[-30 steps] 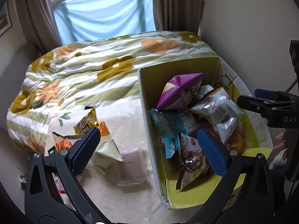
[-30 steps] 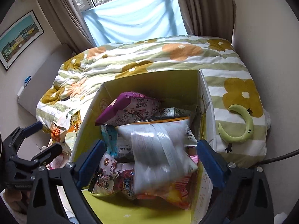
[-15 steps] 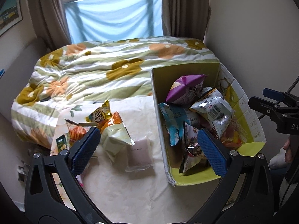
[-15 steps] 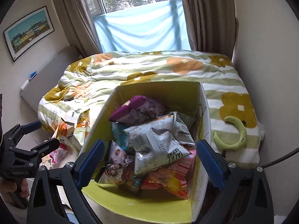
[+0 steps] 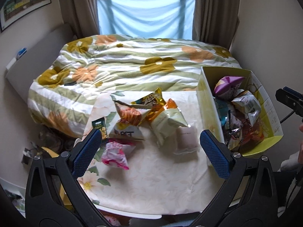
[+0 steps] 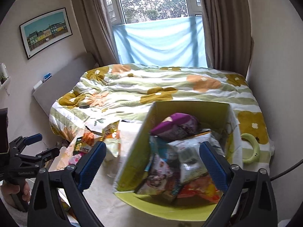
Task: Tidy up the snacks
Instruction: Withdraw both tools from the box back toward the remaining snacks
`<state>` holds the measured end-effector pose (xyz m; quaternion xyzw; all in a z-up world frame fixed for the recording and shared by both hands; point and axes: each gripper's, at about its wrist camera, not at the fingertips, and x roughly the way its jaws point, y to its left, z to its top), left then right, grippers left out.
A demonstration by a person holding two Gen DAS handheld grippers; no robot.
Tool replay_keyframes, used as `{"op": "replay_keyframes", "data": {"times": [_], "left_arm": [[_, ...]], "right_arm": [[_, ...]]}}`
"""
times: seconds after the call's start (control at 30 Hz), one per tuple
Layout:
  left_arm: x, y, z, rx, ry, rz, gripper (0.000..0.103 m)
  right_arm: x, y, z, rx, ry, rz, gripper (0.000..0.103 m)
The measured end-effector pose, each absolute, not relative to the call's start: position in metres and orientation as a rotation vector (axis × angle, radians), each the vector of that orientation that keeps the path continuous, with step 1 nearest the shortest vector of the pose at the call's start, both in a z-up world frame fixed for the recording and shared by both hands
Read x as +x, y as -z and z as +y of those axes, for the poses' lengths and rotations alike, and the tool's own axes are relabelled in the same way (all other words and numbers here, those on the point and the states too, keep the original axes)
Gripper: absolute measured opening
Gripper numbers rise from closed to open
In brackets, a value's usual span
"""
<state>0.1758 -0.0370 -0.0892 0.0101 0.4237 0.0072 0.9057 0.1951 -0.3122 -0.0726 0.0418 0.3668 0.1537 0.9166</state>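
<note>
Beside a quilted bed, the bench keeps several loose snack bags left of the part-filled box; each hand-held gripper, left and right, gapes wide, empty.

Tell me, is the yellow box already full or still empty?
Fairly full: the yellow box holds a heap of snack packets, but the heap stays below its rim.

Soft daylight from the window, slightly blown out, fisheye-bent edges, right wrist view motion-blurred — box smeared.
</note>
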Motion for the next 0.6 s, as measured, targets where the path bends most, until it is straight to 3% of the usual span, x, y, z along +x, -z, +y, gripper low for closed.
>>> {"op": "replay_keyframes", "data": {"times": [0.6], "left_arm": [[0.192,0.183,0.098,-0.057,0.116,1.095,0.103]], "right_arm": [[0.181,0.141,-0.137,0.142,-0.263,0.869,0.098]]}}
